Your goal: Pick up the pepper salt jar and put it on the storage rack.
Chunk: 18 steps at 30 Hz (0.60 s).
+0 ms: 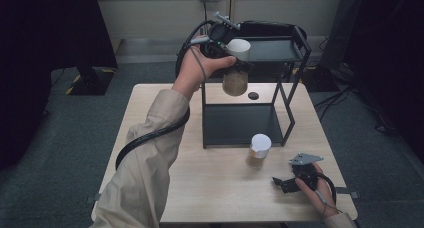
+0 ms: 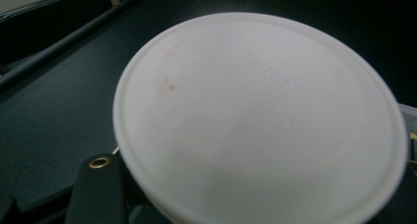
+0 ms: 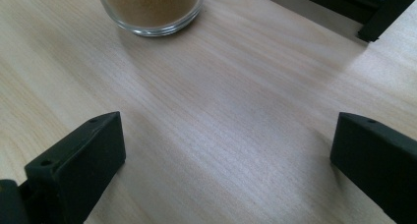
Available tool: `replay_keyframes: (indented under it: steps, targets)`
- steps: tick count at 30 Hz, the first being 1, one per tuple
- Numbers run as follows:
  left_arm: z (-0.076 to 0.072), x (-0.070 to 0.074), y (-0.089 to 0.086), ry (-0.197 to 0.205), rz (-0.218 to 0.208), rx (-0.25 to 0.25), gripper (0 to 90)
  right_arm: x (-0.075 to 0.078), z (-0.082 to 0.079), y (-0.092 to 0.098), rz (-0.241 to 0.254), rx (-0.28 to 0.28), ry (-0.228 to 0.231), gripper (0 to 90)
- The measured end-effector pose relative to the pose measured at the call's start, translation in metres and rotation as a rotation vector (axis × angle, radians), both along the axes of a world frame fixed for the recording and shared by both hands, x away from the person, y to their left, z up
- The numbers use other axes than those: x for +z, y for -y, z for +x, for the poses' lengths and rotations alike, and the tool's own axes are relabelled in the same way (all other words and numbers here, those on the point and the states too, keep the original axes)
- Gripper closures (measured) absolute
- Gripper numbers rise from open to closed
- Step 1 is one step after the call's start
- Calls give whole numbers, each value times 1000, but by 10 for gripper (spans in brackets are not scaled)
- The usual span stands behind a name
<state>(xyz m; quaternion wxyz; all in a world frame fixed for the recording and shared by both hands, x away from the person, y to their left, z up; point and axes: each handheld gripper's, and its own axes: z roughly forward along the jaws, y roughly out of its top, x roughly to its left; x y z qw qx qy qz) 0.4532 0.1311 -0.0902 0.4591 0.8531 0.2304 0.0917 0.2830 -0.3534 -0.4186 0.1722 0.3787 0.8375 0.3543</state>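
Left claw (image 1: pixel 235 55) clenched on white-lidded jar (image 1: pixel 236 68), held high beside rack's top shelf (image 1: pixel 272 50), likely for shelving; right claw (image 1: pixel 290 180) released, idle on desk (image 1: pixel 210 183) near second jar (image 1: pixel 258 152).

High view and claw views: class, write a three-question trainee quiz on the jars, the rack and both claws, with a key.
1. True or false: the left claw holds a jar up beside the rack's top shelf.
2. The second jar stands: A) on the lower shelf B) on the table in front of the rack C) on the floor.
3. How do the right claw's jaws stand?

Key: 1 true; 2 B; 3 open, apart over bare table, gripping nothing.
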Motion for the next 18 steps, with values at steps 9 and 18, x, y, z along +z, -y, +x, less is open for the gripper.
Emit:
replay_keyframes:
  steps: [9,18]
  targets:
    - [7,19,2,4,5,2,346,0,0,0,-1,1,0,0]
    - [21,39,3,7,-9,24,345,0,0,0,-1,1,-1,0]
